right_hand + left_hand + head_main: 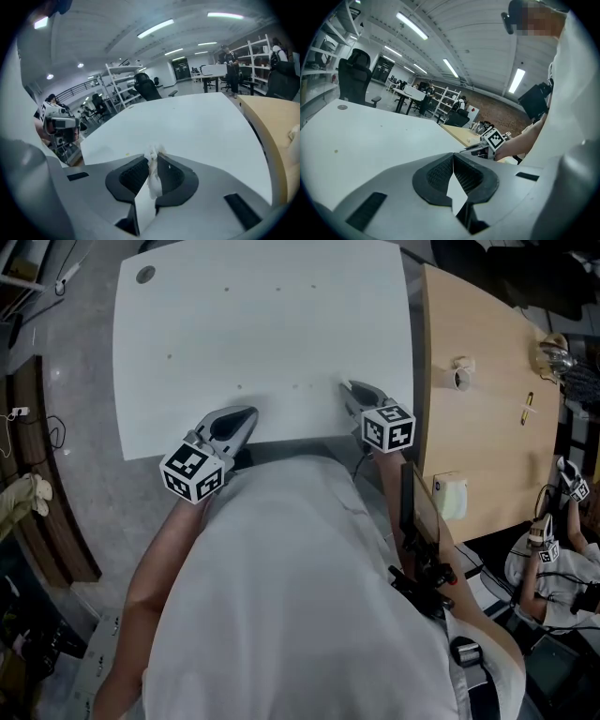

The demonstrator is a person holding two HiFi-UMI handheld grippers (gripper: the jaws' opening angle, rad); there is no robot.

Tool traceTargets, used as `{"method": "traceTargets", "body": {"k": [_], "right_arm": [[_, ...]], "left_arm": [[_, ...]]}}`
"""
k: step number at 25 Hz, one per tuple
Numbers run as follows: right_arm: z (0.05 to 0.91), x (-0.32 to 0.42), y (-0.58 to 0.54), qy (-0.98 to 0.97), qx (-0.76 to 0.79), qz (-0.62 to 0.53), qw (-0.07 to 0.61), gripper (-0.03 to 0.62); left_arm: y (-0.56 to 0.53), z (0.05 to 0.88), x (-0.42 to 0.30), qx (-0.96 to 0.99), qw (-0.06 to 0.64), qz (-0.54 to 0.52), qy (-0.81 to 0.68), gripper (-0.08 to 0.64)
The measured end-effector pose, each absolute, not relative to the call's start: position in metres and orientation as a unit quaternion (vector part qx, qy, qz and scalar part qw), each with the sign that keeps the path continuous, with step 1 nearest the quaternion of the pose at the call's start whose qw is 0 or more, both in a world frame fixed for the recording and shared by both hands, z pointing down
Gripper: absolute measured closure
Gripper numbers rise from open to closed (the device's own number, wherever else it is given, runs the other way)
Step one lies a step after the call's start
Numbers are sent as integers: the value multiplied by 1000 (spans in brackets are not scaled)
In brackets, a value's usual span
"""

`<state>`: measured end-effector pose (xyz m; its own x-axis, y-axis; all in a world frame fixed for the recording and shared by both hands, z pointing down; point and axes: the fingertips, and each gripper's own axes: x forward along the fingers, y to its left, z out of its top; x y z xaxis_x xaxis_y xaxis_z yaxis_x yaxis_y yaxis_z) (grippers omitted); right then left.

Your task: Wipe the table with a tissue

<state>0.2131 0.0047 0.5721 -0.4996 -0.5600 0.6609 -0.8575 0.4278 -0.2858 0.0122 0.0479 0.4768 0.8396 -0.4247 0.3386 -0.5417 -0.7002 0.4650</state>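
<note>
The right gripper (151,158) was clamped on a small crumpled tissue (153,174), the wad pinched between its pads with only a little tuft poking past the tips. In the head view that gripper (346,387) sat over the near edge of the white table (262,324); whether the tissue touched the surface there was too small to tell. The left gripper (453,155) had its jaws pressed together on nothing, and hovered at the same near edge (247,414), well apart from its partner. A few faint specks (240,386) dotted the tabletop farther out. The risk lay in how little tissue stuck out. If the gripper was pressed down flat, the hard jaw tips would likely scrape the table instead of wiping it. A dragging stroke could also tug the thin wad out of the pinch.
</note>
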Motion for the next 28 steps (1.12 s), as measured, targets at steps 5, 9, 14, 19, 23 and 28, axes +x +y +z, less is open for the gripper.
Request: {"method": "traceTargets", "body": {"k": [5, 9, 14, 19, 23, 28], "right_arm": [[585, 202, 17, -796, 444, 307, 273, 535], [586, 174, 16, -812, 426, 279, 285, 535], [592, 168, -4, -812, 430, 226, 324, 535], [600, 163, -1, -809, 427, 224, 336, 535], [601, 160, 3, -810, 419, 238, 334, 536], [601, 150, 15, -810, 412, 235, 346, 537]], "left_arm": [[41, 475, 13, 922, 280, 100, -247, 554], [40, 475, 7, 925, 279, 106, -236, 554], [38, 476, -10, 925, 279, 114, -231, 554], [37, 481, -29, 924, 283, 120, -228, 554], [36, 483, -34, 928, 280, 123, -215, 554], [36, 479, -34, 933, 276, 120, -198, 554]]}}
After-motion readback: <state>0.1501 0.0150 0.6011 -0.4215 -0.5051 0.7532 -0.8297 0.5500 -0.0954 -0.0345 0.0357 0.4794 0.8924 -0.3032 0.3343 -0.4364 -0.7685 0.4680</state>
